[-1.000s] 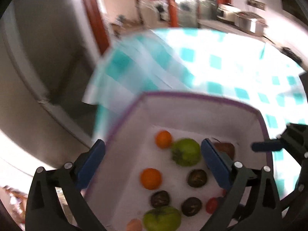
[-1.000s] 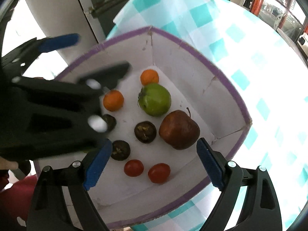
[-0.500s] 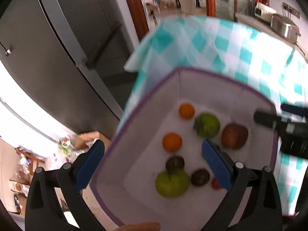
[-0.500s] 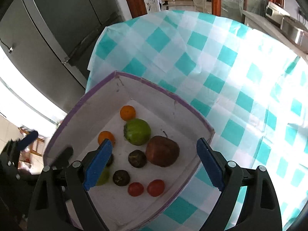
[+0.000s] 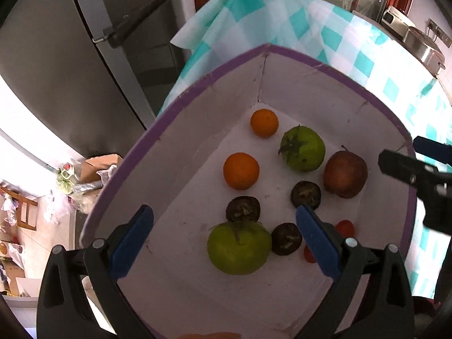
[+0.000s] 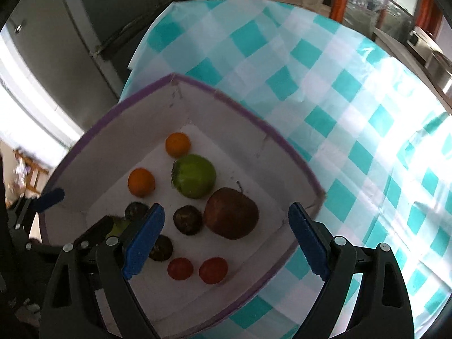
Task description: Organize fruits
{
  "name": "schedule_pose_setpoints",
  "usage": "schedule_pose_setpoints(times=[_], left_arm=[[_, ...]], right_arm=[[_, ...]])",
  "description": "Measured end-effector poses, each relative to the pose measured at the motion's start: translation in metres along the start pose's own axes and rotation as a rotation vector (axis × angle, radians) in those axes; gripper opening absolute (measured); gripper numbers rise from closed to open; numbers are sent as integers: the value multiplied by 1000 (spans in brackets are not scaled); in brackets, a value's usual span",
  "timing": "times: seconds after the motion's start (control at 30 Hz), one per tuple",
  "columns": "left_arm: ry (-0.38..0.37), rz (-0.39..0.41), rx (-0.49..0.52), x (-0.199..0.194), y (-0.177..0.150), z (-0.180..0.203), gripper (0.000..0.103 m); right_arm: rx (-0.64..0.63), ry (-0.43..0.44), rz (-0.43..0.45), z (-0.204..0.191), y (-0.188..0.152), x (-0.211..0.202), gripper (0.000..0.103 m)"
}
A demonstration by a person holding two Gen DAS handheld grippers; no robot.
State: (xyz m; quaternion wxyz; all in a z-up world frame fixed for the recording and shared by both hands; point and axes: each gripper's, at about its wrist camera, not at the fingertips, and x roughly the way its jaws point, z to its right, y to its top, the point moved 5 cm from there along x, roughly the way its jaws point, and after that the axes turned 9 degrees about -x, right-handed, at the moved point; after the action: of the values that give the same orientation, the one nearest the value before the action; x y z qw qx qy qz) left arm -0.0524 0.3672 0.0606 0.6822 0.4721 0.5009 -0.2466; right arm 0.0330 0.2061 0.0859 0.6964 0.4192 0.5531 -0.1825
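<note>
The desk point(image 6: 353, 107), under a teal-and-white checked cloth, carries nothing but a white cardboard box point(image 5: 325, 90) with a purple rim, set at its near left corner. Every fruit in sight lies loose on the box floor, so by the look of it the sorting has hardly begun; no fruit is out on the cloth or in any other container.

In the box are two green tomato-like fruits, one near point(image 5: 238, 247) and one far point(image 5: 302, 148), a red apple point(image 5: 345, 173) at the right, two oranges point(image 5: 241, 171) toward the far left, three dark wrinkled fruits point(image 5: 243, 209) in the middle, and two small red tomatoes point(image 6: 213, 269) at the near edge.

The left hand-held gripper point(image 5: 223, 243) hovers above the near green fruit, jaws spread wide and empty. The right hand-held gripper point(image 6: 226, 240) hangs over the apple side, likewise spread and holding nothing.
</note>
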Motion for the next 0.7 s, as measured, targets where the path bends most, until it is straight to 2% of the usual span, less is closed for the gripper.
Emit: schedule_pose_setpoints(times=[0.37,0.7], left_arm=[[-39,-41,47,18,6,8,101],[-30,-57,83,26,10,12,101]], right_arm=[[-30,23,-74,-13,-4,21,87],[1,26,-100,-10,-1,32,87]])
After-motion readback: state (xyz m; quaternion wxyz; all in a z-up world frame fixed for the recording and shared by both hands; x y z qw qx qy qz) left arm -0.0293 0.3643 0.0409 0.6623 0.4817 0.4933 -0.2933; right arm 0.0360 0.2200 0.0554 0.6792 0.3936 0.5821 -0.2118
